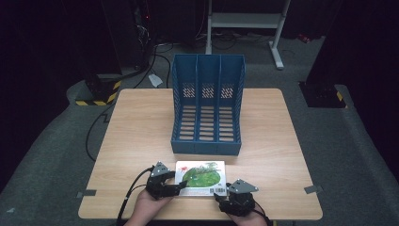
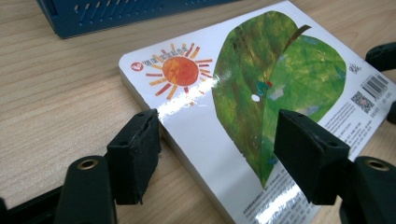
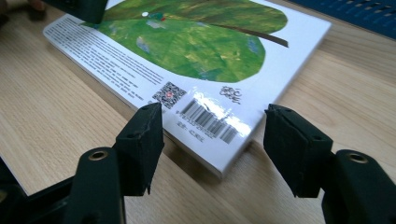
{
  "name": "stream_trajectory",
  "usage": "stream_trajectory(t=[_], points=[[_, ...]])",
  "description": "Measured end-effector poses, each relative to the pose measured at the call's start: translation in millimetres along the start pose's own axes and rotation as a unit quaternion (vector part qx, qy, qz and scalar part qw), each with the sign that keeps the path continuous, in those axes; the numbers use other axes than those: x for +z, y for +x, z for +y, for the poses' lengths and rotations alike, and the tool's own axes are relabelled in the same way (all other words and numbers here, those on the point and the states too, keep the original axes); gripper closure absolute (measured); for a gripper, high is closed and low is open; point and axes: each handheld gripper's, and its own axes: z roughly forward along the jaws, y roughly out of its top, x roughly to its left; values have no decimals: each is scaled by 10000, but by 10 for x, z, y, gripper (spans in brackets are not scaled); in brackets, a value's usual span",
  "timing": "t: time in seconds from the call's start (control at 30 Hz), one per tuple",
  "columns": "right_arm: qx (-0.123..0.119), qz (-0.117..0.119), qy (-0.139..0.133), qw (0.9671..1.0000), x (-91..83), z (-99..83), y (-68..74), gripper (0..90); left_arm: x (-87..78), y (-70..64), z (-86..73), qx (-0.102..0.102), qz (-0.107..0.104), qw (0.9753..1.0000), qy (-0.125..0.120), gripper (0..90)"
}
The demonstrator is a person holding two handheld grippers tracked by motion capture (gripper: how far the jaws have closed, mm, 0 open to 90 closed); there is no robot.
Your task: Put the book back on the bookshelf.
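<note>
A thick board book (image 1: pixel 201 178) with a white cover, a green leaf and an orange sun lies flat near the table's front edge. In the left gripper view the book (image 2: pixel 243 102) lies under my open left gripper (image 2: pixel 217 158), whose jaws straddle its near-left edge. In the high view that left gripper (image 1: pixel 175 187) is at the book's left side. My right gripper (image 3: pixel 212 147) is open too, its jaws either side of the barcode corner of the book (image 3: pixel 187 51). From above, the right gripper (image 1: pixel 226 197) sits at the book's front right corner.
A blue three-slot file rack (image 1: pixel 208 106) stands on the wooden table (image 1: pixel 136 132) just behind the book; its base edge (image 2: pixel 93 18) is close. Cables trail from both grippers over the front edge. A white frame (image 1: pixel 244 21) stands on the floor beyond.
</note>
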Motion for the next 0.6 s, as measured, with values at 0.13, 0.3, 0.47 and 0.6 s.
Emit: stream_trajectory(t=[0.13,0.3,0.47,0.6], points=[[99,81,56,9999,43,35,-16,308,8,6,6,-56,73,10000,-29,322],[111,176,174,9996,100,77,-50,217,17,14,12,-133,47,9999,-53,317],[84,172,189,9996,132,87,-53,194,22,4,9,-87,86,9999,-71,301],[87,139,169,9997,133,79,-37,193,16,9,10,-113,86,9999,-77,315]])
